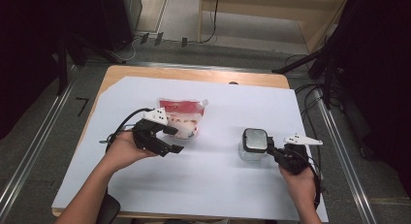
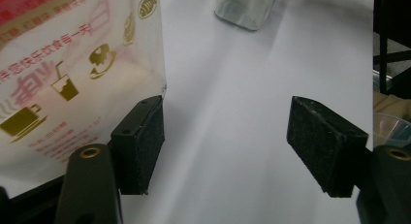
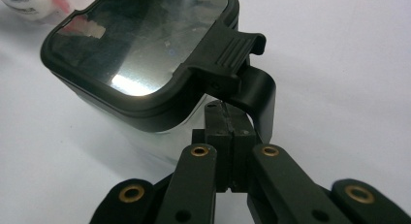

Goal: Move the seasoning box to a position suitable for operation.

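Note:
A clear glass jar [image 1: 254,144] with a black-rimmed lid [image 3: 140,49] stands on the white sheet at the right. The lid's black latch [image 3: 232,54] juts toward my right gripper [image 3: 228,122]. That gripper [image 1: 273,150] is shut, its tips pressed together just under the latch against the jar's side. I cannot tell whether anything is pinched between them. A clear bag [image 1: 186,115] with red and gold print lies left of centre. My left gripper [image 1: 173,139] is open right beside the bag [image 2: 72,64], one pad [image 2: 145,136] touching its edge. The jar [image 2: 247,10] shows far ahead of it.
A white sheet [image 1: 194,185] covers most of the wooden table [image 1: 194,73]. Black stand legs and cables [image 1: 310,100] lie on the floor off the table's right and back edges. Bare sheet stretches between the bag and the jar.

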`<state>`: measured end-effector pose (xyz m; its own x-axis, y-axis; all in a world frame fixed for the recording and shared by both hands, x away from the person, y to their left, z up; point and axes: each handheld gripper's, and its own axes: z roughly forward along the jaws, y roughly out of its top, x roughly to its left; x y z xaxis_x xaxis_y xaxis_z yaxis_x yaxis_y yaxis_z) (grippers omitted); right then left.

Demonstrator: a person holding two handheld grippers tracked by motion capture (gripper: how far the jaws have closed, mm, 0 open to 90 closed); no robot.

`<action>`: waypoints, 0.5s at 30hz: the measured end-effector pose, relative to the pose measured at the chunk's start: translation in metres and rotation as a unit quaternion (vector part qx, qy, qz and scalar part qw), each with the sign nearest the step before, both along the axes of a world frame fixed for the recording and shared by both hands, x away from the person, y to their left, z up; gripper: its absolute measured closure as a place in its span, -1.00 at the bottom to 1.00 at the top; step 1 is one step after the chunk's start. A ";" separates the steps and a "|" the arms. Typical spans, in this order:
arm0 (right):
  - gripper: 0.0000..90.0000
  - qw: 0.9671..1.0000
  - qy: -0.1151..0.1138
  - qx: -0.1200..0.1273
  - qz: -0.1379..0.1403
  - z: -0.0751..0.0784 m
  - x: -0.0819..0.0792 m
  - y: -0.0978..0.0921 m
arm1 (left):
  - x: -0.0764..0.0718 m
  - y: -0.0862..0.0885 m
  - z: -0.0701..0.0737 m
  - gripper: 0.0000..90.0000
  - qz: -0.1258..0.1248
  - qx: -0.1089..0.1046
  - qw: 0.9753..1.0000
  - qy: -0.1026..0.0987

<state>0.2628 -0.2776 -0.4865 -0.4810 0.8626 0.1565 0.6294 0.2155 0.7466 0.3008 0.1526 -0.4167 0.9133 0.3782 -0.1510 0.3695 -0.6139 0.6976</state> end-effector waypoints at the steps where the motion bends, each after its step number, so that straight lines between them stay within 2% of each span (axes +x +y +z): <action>1: 1.00 1.000 0.000 0.000 0.000 0.000 0.000 0.000 | 0.000 0.000 0.000 -0.34 0.000 0.000 1.000 0.000; 3: 1.00 1.000 -0.001 0.011 0.003 0.000 0.002 0.001 | -0.001 -0.007 0.000 -0.38 -0.004 0.000 1.000 -0.003; 6: 1.00 1.000 0.001 0.009 0.007 0.000 0.002 0.004 | -0.002 -0.012 0.000 -0.42 -0.009 -0.002 1.000 -0.004; 7: 1.00 1.000 0.003 -0.006 0.003 0.000 0.002 0.005 | -0.002 -0.015 -0.001 -0.44 -0.011 -0.002 1.000 -0.005; 10: 1.00 1.000 0.007 -0.006 -0.005 -0.001 0.003 0.003 | -0.001 -0.026 -0.003 -0.47 -0.016 -0.008 1.000 -0.002; 13: 1.00 1.000 0.009 -0.001 -0.004 0.000 0.002 0.001 | 0.000 -0.033 -0.004 -0.49 -0.023 -0.004 1.000 0.000; 15: 1.00 1.000 0.008 -0.009 -0.004 0.002 0.001 0.002 | 0.002 -0.041 -0.004 -0.50 -0.032 -0.006 0.999 0.004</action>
<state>0.2637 -0.2761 -0.4843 -0.4711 0.8696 0.1482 0.6435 0.2239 0.7320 0.3029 0.1114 -0.4208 0.9343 0.3177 -0.1618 0.3351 -0.6275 0.7029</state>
